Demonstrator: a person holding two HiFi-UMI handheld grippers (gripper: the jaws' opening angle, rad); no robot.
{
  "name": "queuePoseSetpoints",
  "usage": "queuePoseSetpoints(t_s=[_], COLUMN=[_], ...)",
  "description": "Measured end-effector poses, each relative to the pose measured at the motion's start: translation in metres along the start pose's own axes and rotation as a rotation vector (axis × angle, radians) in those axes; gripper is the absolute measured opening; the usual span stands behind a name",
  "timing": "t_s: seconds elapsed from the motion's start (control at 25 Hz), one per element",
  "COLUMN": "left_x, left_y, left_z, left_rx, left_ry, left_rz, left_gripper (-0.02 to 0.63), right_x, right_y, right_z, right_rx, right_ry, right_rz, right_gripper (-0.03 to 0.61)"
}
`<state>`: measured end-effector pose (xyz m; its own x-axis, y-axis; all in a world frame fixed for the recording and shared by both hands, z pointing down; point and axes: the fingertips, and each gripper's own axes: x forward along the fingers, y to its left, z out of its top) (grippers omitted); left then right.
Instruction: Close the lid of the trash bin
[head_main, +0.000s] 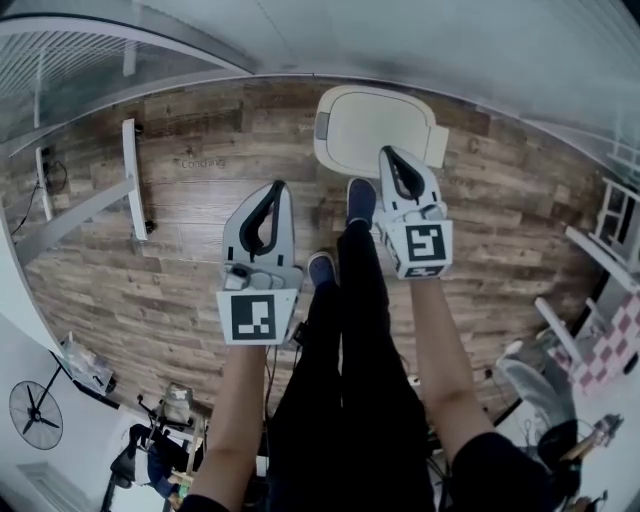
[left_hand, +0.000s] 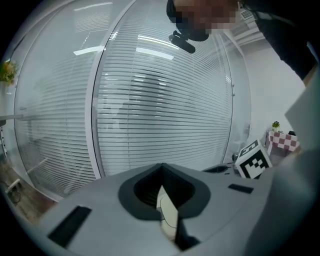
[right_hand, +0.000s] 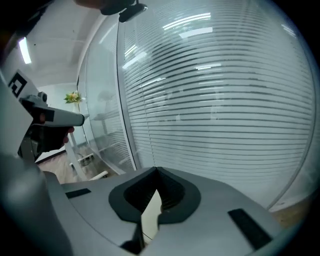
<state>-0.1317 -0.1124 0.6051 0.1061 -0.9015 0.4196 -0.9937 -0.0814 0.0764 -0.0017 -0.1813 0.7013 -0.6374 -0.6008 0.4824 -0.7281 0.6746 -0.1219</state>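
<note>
Trash bin: the trash bin (head_main: 362, 142) stands on the wooden floor (head_main: 190, 205) near its far edge, close to the glass wall.
Lid: the lid (head_main: 380, 112) is down and lies flat over the bin, its pale cream top facing up.
Left tongs: the left tongs (head_main: 275, 190) are held in the air over the floor, well short of the bin. The jaws are closed tip to tip with nothing between them. In the left gripper view they point at slatted blinds (left_hand: 160, 110) behind the glass.
Right tongs: the right tongs (head_main: 390, 155) are held higher in the head view, their tips overlapping the near rim of the bin. The jaws are pressed together and empty, and no contact with the lid can be made out.
Person: bare forearms carry both tongs, and dark trousers run down between them. One blue shoe (head_main: 360, 200) is just short of the bin, the other (head_main: 321, 268) further back.
Markers: a black-and-white marker cube (head_main: 252, 316) sits on the back of the left tongs and another (head_main: 425, 244) on the right.
Surroundings: a floor fan (head_main: 35, 415) stands at the floor's near left corner.
</note>
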Motion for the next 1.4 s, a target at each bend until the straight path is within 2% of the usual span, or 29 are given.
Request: queuePoseSetpoints(t_s=[0.32,0.48,0.64,0.8,0.96,1.08,1.28,1.4], left_x=[-0.017,-0.026,-0.044,-0.062,-0.087,-0.099,-0.131,-0.154], left_y=[-0.011,-0.021,-0.032,-0.051,-0.065,-0.071,-0.075,-0.078], left_z=[0.024,0.05,0.077,0.108,0.12,0.132,0.151,0.159], left_rx=[0.018,0.003,-0.004,-0.02,-0.022,-0.021,0.001,0.02], left_ry=[-0.045,-0.099,-0.119,-0.18,-0.171,-0.195,-0.191,-0.201], left_rz=[-0.016,-0.017,-0.01,-0.028,-0.061,-0.071,-0.061,-0.051], left_gripper=[0.008,0.007,0.008,0.007,0.008,0.007,0.008,0.008], right_x=[-0.044,-0.073,-0.103,-0.139,-0.166,-0.185,-0.224,-0.254], right_y=[-0.004,0.001,0.015,0.019,0.027,0.027,0.038,0.042], right_z=[0.048,0.085,0.12,0.152,0.167,0.19,0.213,0.227], right_rx=[0.0,-0.024,0.02,0.008,0.054,0.057,-0.031,0.009], right_ry=[-0.099,-0.154,-0.203,-0.236,-0.246,-0.288,-0.293,-0.339], right_rz=[-0.042,-0.051,-0.057,-0.082,-0.096,-0.121,-0.147,-0.175], right_gripper=[0.005,0.005,0.005,0.005,0.005,0.005,0.005,0.005])
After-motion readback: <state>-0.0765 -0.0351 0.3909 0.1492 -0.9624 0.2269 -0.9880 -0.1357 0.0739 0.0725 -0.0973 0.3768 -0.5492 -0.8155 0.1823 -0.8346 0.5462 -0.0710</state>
